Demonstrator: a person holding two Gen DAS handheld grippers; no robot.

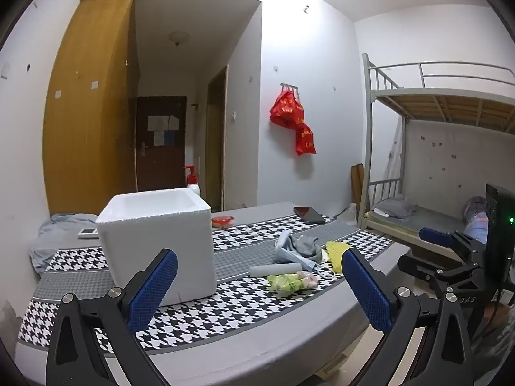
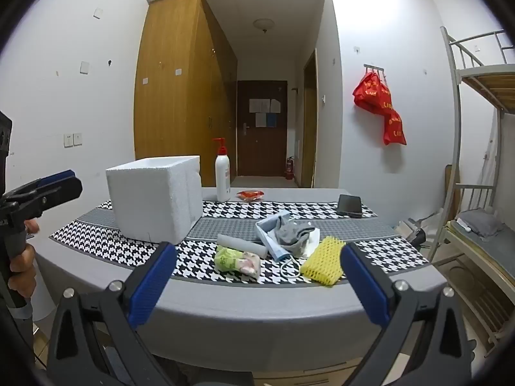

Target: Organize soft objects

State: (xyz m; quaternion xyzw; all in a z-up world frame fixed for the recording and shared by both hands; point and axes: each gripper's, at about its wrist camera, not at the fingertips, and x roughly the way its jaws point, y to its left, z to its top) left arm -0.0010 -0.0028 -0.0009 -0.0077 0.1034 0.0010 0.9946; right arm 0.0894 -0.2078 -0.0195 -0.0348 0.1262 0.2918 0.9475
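A white foam box (image 1: pixel 157 241) (image 2: pixel 156 197) stands open-topped on the left of the table. To its right lies a pile of soft things: a grey sock (image 2: pixel 291 233) (image 1: pixel 302 244), a blue face mask (image 2: pixel 273 241) (image 1: pixel 289 254), a yellow foam net (image 2: pixel 323 260) (image 1: pixel 336 252), a grey foam roll (image 2: pixel 241 244) (image 1: pixel 275 270) and a green packet (image 2: pixel 236 260) (image 1: pixel 291 281). My left gripper (image 1: pixel 259 289) is open and empty, before the box. My right gripper (image 2: pixel 257 286) is open and empty, at the table's near edge facing the pile.
A white pump bottle (image 2: pixel 222 173), a red snack packet (image 2: pixel 250 195) and a black phone (image 2: pixel 349 205) lie toward the table's far side. A metal bunk bed (image 2: pixel 476 167) stands at the right. The table (image 2: pixel 257 315) has a houndstooth runner.
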